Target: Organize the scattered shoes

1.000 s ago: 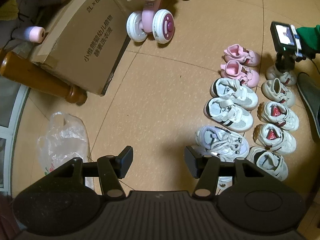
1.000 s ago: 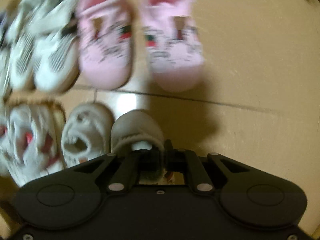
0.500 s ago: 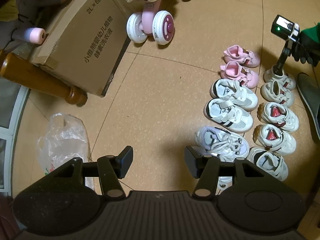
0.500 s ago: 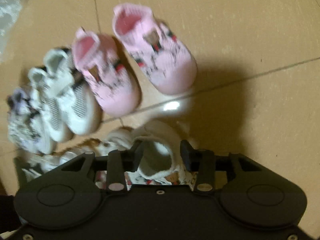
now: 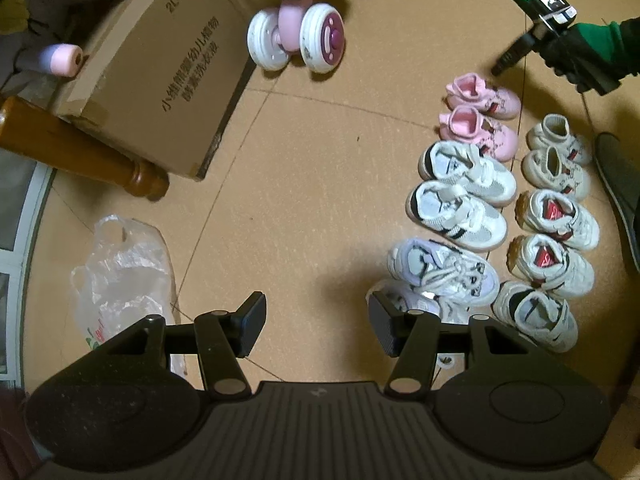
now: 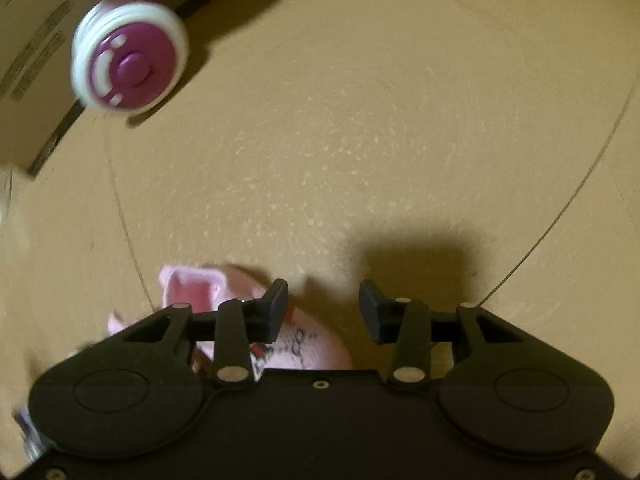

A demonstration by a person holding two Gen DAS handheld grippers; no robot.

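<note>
Shoes in two rows at right, clutter at left.
Left wrist view: shoe rows (image 5: 496, 216) run side by side on the floor (image 5: 304, 184), right of centre. Cardboard box (image 5: 160, 68) far left, wooden leg (image 5: 76, 148) in front of it, plastic bag (image 5: 120, 272) nearer still. Wheeled toy (image 5: 296, 36) just right of the box, beyond the shoes.

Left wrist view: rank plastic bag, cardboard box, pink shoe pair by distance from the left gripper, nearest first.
1. Plastic bag: lower left, just beside the left gripper, which is open and empty.
2. Cardboard box: upper left, across bare floor.
3. Pink shoe pair: upper right, at the far end of the shoe rows. In this fisheye view it is not much farther than the box.
</note>
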